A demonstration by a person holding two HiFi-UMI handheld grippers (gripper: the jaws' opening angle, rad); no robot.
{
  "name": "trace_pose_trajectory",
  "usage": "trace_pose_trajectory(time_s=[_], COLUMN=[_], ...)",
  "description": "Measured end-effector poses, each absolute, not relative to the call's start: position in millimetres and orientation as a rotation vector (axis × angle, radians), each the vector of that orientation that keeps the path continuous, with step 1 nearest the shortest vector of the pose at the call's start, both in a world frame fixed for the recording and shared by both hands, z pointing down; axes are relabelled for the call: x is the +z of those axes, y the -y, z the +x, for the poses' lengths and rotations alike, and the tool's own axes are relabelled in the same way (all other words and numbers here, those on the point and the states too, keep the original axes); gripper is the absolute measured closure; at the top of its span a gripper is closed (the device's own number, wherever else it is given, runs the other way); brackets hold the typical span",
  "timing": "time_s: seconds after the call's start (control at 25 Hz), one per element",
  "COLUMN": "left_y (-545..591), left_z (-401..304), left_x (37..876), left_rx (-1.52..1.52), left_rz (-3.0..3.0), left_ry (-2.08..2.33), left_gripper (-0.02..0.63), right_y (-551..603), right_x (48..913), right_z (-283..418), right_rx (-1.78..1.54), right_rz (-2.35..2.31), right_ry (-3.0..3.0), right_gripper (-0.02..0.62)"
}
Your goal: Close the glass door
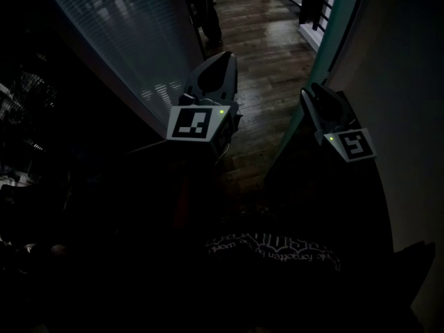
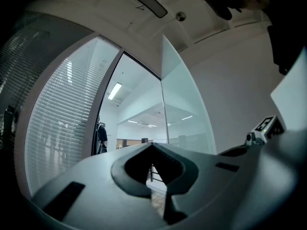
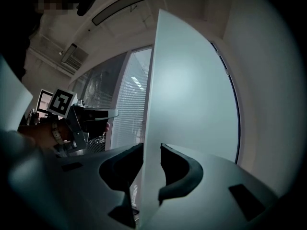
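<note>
The right hand-held gripper [image 3: 151, 148] pinches the free edge of the glass door [image 3: 192, 95]. The frosted pane rises from between its jaws toward 12 o'clock and spreads to 2 o'clock. The left hand-held gripper [image 2: 153, 145] is pressed together and empty, with the door standing apart at its 1 o'clock.

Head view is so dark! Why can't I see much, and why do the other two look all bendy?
Head view: badly underlit, with only the wooden floor showing a sheen. Left gripper view: bright, but the wide lens bows the blinds into curves. Right gripper view: the same bowing on the glass door, and the picture's corners go black.
</note>
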State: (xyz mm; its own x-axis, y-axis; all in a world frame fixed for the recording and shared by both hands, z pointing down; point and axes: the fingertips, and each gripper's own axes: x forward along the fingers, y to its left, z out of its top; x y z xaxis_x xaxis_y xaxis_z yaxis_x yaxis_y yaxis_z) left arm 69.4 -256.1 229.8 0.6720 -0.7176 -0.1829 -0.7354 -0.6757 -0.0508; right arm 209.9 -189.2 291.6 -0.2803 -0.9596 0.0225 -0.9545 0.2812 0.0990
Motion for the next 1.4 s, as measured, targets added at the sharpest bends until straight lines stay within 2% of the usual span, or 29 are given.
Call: trace_pose_trajectory(time_s=[0.56, 0.96, 1.4], left_y=[311, 376, 396], left_z=[15, -13, -5], left_x=[237, 229, 249], left_rx=[0.222, 0.268, 0.238], left_rz=[-2.713, -2.65, -2.547], left_ry=[-1.363, -1.531, -1.625], left_gripper=[0.604, 0.604, 0.604], right_y=[266, 332, 375], right_x=[292, 282, 296], right_z=[163, 126, 118], right_rx=[-0.087, -0.134, -0.17], right_rz=[1.713, 1.399, 1.226], right_ry=[2.57, 2.69, 2.8], right_gripper=[0.497, 0.497, 0.497])
